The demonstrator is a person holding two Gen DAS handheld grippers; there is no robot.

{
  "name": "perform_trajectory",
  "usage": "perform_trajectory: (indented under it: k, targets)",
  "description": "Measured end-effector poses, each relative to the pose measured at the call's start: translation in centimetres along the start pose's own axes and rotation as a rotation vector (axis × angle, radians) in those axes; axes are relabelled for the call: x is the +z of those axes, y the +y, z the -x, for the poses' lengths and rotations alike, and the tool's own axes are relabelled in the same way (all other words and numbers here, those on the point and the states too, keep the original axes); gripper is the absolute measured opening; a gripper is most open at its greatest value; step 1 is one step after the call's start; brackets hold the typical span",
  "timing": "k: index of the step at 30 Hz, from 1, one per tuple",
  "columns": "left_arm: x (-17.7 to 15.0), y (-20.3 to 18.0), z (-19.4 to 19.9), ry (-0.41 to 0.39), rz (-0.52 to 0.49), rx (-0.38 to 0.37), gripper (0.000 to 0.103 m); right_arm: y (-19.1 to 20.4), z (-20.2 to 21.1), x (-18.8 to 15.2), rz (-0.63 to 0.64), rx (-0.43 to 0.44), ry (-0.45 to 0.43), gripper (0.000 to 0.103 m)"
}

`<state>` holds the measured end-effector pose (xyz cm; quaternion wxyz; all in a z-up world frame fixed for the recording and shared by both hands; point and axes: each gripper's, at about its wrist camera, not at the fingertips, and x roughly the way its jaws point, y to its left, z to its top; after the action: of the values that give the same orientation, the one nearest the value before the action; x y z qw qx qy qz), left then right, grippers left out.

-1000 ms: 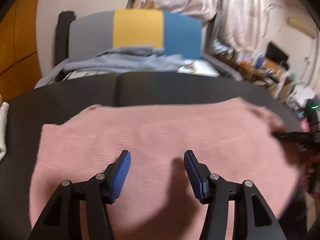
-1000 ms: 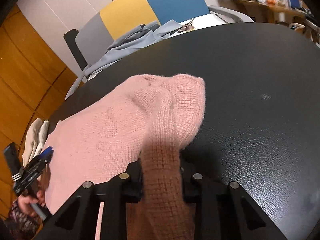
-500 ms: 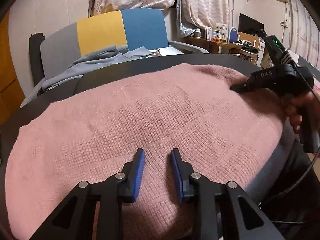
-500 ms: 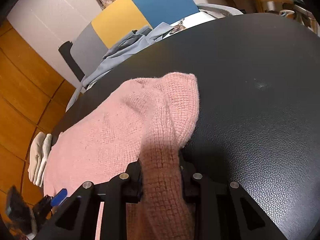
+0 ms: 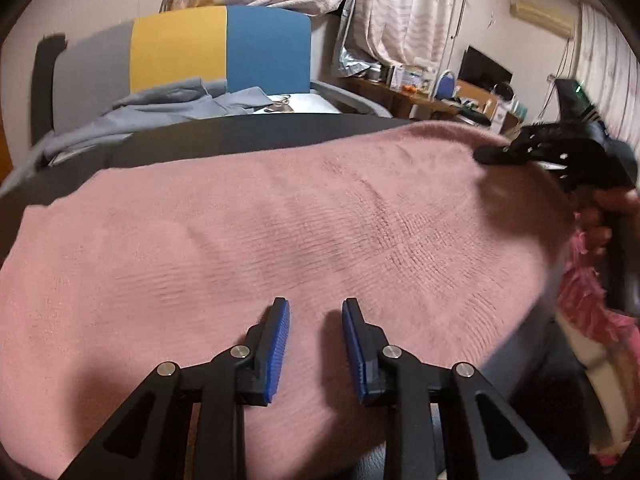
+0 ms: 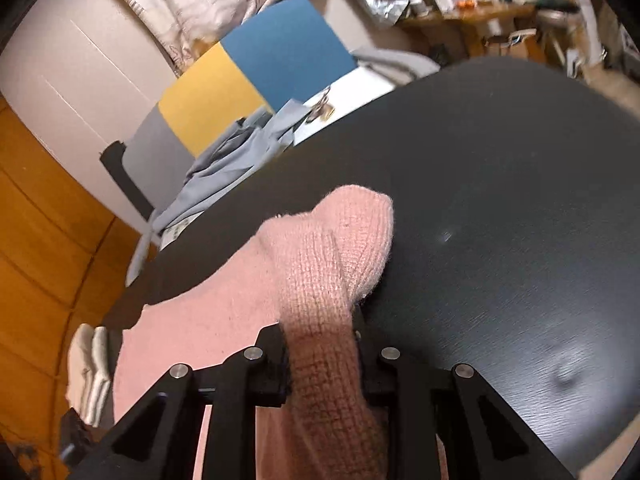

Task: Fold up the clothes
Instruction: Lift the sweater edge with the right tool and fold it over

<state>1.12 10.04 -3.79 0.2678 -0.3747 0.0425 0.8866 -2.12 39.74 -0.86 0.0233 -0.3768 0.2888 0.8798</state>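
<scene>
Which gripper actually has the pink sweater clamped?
The right gripper: pink sweater bunched between its jaws. The left gripper shows a bare gap.

Dim warm indoor light. Heavy fisheye bending, dark vignetted corners. Motion blur across both views. Soft sheen on black tabletop (image 6: pixel 520 220); shadows beneath left gripper (image 5: pixel 316 312).

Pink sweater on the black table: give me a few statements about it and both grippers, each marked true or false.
1. The right gripper is clamped on a bunch of the pink sweater. True.
2. The left gripper grips the sweater too. False: its blue pads stand apart above the knit, nothing pinched.
3. The sweater lies on a white tablecloth. False: it lies on the black table.
4. A grey garment is draped over the chair behind the table. True.
</scene>
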Motion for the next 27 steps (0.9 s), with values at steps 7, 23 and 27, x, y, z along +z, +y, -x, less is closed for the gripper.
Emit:
perform_trajectory:
  k: [7, 23, 27]
  targets:
    - [-2.5, 10.1, 4.3, -0.033, 0.092, 0.328, 0.028, 1.7, 2.5, 2.2, -0.076, 0.011, 0.022, 0.023]
    - [-6.5, 12.9, 4.5, -0.237, 0.18, 0.24, 0.028, 25.1, -5.0, -3.0, 0.107, 0.092, 0.16, 0.023]
    - [-6.8, 13.6, 4.9, -0.266, 0.23, 0.174, 0.028, 30.9, -10.2, -7.4, 0.213, 0.078, 0.247, 0.023]
